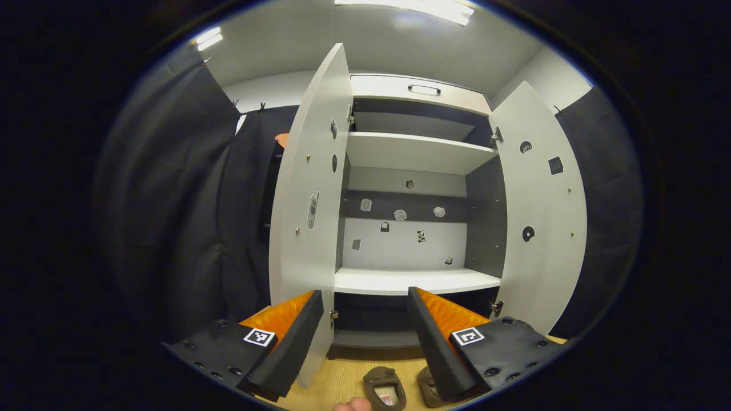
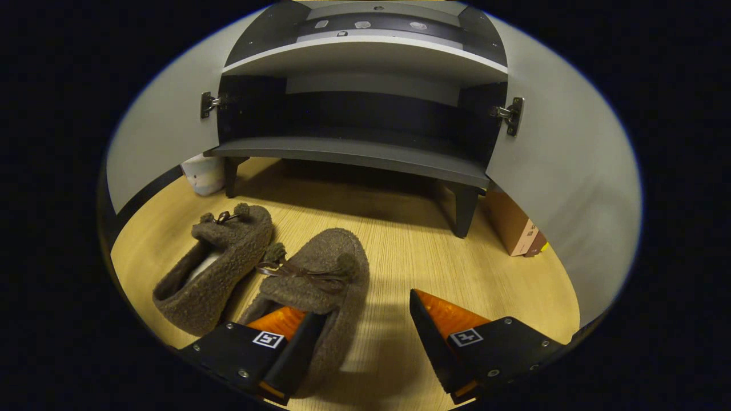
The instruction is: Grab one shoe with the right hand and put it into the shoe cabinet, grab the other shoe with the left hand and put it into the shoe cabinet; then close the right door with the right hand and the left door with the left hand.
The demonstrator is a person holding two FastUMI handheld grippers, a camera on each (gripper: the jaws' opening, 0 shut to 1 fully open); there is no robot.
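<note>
Wooden floor [image 2: 434, 251] lies in front of the shoe cabinet [image 2: 365, 154], whose two pale doors hang wide open, and two fuzzy brown shoes, the left shoe [image 2: 214, 268] and the right shoe [image 2: 320, 285], lie side by side with toes pointing far toward it. Right gripper [image 2: 365, 337] is wide open, holding nothing, one finger hiding the right shoe's heel. Left gripper [image 1: 365, 337], also wide open and empty, faces the white shelves [image 1: 411, 279], with both shoes cut off below.
</note>
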